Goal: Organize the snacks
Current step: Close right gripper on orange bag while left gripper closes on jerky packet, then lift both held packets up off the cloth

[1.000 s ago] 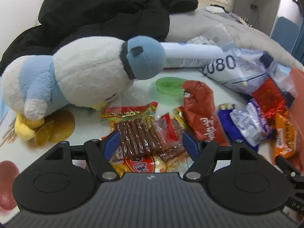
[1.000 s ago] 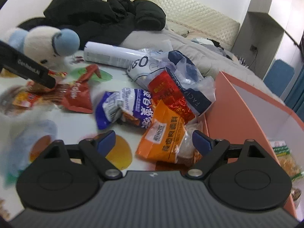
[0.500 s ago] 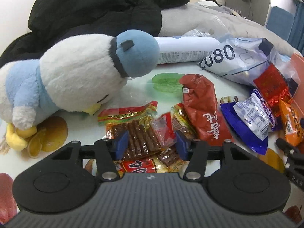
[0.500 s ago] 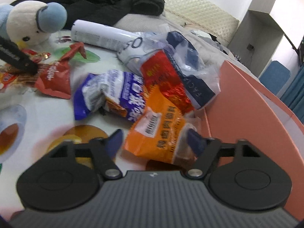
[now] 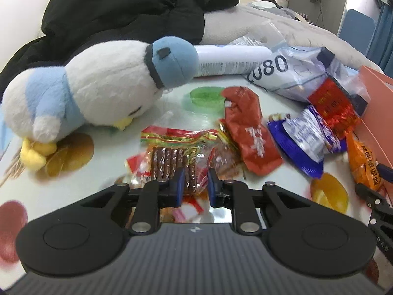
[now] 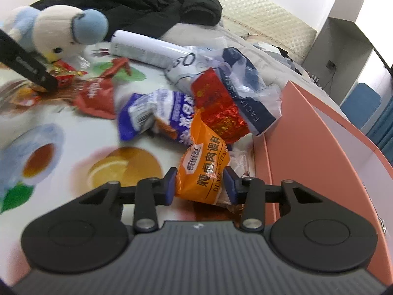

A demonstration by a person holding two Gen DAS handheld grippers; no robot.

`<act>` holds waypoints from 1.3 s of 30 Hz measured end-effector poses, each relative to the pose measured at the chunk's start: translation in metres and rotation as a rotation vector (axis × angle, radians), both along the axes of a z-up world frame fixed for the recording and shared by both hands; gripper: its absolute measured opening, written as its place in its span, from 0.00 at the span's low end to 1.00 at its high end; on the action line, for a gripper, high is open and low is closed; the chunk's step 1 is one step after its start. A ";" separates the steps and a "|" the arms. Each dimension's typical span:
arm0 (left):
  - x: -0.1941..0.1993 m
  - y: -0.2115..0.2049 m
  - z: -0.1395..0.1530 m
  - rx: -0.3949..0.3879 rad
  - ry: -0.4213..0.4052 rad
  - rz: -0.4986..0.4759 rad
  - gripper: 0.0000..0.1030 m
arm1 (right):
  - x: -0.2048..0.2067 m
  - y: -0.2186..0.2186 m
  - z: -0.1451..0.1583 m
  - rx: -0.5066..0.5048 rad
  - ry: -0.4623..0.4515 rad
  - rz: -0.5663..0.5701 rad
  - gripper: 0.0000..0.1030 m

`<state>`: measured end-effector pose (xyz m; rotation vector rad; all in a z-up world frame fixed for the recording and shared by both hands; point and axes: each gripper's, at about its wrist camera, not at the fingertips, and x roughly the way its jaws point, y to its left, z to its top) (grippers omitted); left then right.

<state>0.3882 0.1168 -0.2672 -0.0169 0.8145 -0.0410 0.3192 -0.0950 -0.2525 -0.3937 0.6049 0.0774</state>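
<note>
My left gripper point(image 5: 195, 186) is shut on a clear packet of brown snack sticks point(image 5: 174, 162) lying on the printed tablecloth. My right gripper point(image 6: 200, 184) has its jaws closing around an orange snack packet point(image 6: 203, 169), their pads at its two sides. A dark red packet point(image 5: 250, 132), a blue and white packet point(image 5: 302, 140) and a shiny red packet point(image 6: 216, 105) lie between them. The left gripper also shows in the right wrist view point(image 6: 32, 68) at the far left.
A pink box point(image 6: 319, 142) stands open at the right. A white and blue plush toy point(image 5: 98, 86) lies at the left, a white tube point(image 5: 231, 61) and a plastic bag point(image 5: 294, 73) behind the snacks. Black jackets point(image 5: 127, 7) lie at the back.
Both grippers have narrowed from wide open. The left one has closed on the stick packet; the right one has moved down and forward around the orange packet.
</note>
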 end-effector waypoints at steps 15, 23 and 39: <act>-0.118 -0.005 0.010 -0.057 0.032 0.031 0.13 | -0.099 0.013 0.017 -0.002 0.018 0.110 0.37; -0.170 -0.004 0.025 -0.131 0.057 0.069 0.13 | -0.144 0.009 0.022 -0.018 0.037 0.168 0.36; -0.220 -0.051 0.033 -0.163 0.179 -0.072 0.14 | -0.206 -0.013 0.042 0.091 0.131 0.252 0.32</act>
